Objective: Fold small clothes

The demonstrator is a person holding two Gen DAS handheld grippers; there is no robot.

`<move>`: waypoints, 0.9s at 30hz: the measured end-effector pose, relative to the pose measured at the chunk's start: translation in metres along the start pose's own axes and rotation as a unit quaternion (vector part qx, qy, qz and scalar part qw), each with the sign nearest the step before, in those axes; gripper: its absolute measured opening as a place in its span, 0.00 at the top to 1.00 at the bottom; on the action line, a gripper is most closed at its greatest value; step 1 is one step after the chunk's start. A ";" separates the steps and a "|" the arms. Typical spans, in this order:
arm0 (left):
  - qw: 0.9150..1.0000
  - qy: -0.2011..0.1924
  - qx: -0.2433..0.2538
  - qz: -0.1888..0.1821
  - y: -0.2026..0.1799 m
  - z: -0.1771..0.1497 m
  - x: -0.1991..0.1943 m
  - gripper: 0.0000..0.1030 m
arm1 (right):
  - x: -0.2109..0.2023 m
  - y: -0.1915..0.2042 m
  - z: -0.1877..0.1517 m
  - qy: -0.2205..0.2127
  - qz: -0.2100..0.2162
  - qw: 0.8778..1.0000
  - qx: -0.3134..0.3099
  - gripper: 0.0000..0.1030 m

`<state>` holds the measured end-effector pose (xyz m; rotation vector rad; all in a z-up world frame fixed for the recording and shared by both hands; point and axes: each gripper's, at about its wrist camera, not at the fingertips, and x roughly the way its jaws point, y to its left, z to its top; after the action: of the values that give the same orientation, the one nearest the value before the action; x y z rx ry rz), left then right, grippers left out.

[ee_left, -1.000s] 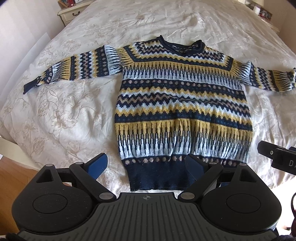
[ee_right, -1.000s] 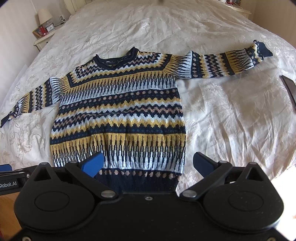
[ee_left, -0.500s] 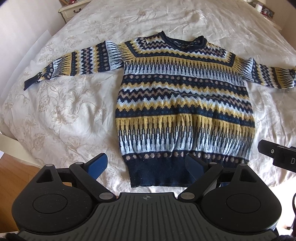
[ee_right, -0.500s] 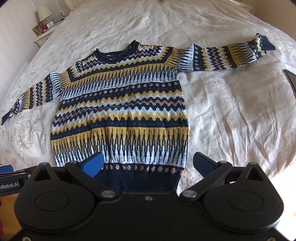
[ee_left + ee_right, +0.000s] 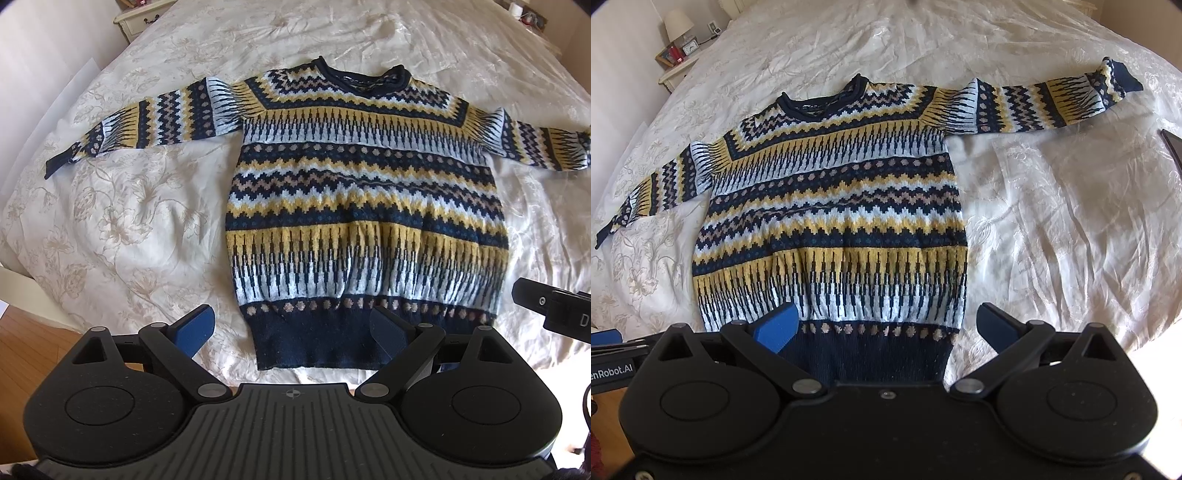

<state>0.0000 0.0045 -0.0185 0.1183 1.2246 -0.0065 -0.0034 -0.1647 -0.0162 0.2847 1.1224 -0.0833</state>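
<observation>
Left wrist view: patterned sweater (image 5: 365,206) lies flat, face up on the bed (image 5: 122,221), both sleeves stretched out sideways, navy hem nearest the camera; left tool (image 5: 291,328) spread wide, nothing between its blue pads, hovering over the hem's left corner; right wrist view: right tool (image 5: 886,328) likewise spread and empty, above the hem's right side, one pad over the knit and the other over bare bed; right sleeve (image 5: 1045,103) reaches far out, cuff near the bed's edge; left sleeve (image 5: 140,125) same on its side; nothing folded yet by the look of it; likely first step is a sleeve or side fold; to do it well, pinch both knit layers at hem and shoulder, lift low, carry across evenly so the thick knit does not bunch; smooth the slight ripples near the hem first; nightstand (image 5: 679,62) well clear.
</observation>
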 end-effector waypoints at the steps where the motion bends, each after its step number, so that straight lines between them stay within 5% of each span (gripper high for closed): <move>1: 1.000 0.001 0.000 0.000 0.000 0.000 0.000 0.11 | 0.001 0.000 0.000 0.001 0.001 1.000 0.000 0.01; 27: 0.999 0.039 -0.001 0.000 0.007 0.037 0.034 0.11 | 0.034 0.010 0.026 0.037 0.005 0.999 0.001 0.01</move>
<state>0.0470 0.0097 -0.0376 0.1179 1.3035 -0.0020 0.0362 -0.1596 -0.0346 0.2984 1.1934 -0.0655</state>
